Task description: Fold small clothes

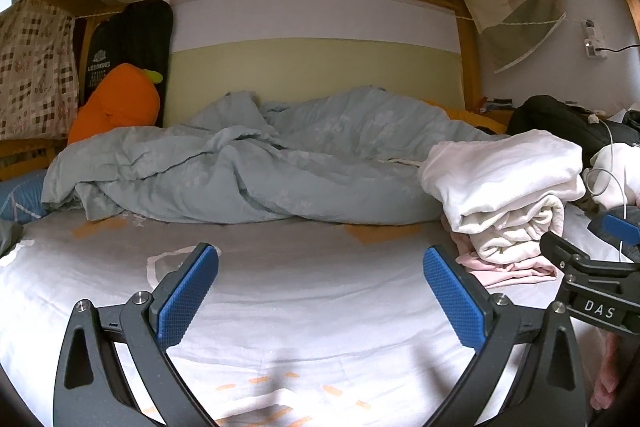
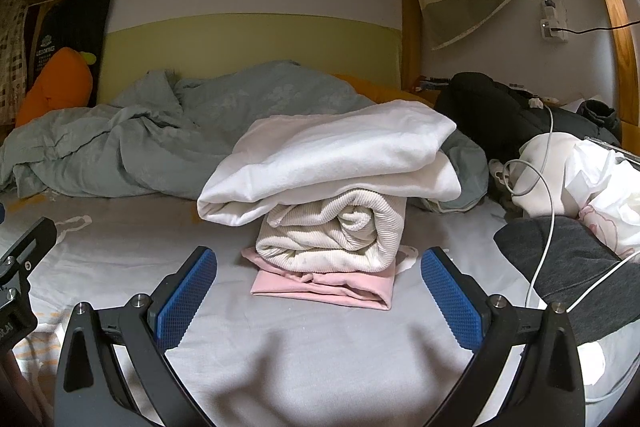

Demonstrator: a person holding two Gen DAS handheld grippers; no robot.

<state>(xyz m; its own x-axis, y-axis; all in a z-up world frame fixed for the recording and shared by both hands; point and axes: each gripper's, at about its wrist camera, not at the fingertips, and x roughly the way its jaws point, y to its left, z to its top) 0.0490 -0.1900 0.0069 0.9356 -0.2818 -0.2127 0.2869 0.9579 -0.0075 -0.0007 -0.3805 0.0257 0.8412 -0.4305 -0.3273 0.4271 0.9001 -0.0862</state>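
Observation:
A stack of folded small clothes (image 2: 332, 187) sits on the bed sheet (image 2: 300, 359): a white garment (image 2: 340, 155) on top, a cream ribbed one (image 2: 344, 231) in the middle, a pink one (image 2: 332, 285) at the bottom. My right gripper (image 2: 319, 291) is open and empty, just in front of the stack. My left gripper (image 1: 321, 291) is open and empty over bare sheet (image 1: 312, 307), to the left of the stack (image 1: 508, 195). The right gripper's body (image 1: 592, 279) shows at the right edge of the left wrist view.
A crumpled grey-blue duvet (image 2: 152, 143) lies across the back of the bed. An orange carrot plush (image 1: 116, 103) leans at the back left. On the right lie dark clothes (image 2: 560, 267), white items (image 2: 592, 179) and a white cable (image 2: 548, 179). Wooden bed frame all round.

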